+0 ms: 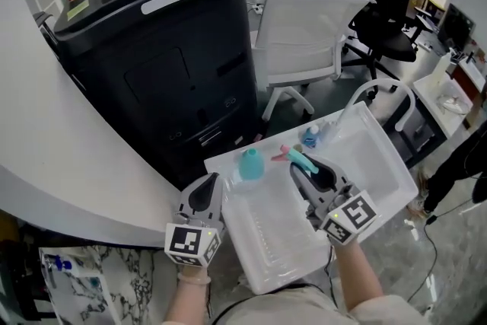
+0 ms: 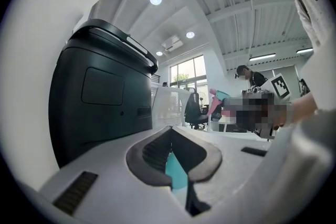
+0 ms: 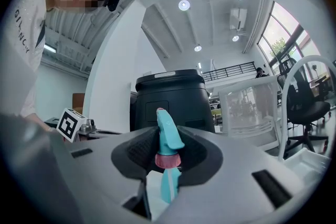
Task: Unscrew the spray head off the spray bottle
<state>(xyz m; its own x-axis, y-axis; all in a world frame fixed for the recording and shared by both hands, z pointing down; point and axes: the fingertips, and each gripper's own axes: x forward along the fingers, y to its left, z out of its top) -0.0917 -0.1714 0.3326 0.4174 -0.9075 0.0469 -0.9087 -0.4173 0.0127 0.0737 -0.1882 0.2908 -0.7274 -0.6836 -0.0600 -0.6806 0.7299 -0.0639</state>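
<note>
The teal spray bottle (image 1: 251, 164) stands headless on the white table, just left of the white tray (image 1: 370, 156). In the left gripper view its teal body (image 2: 177, 174) shows just beyond the jaws. My left gripper (image 1: 211, 182) (image 2: 170, 135) sits close to the bottle's left with its jaws shut and nothing between them. My right gripper (image 1: 305, 170) (image 3: 167, 136) is over the tray, shut on the teal spray head (image 1: 294, 157) (image 3: 169, 134). The head's pink collar (image 3: 167, 161) and stem hang free of the bottle.
A large black bin (image 1: 156, 49) stands right behind the table. A white chair (image 1: 304, 34) and a black office chair (image 1: 389, 11) are beyond it. A small blue-topped bottle (image 1: 310, 137) lies at the tray's far edge. A person stands far back.
</note>
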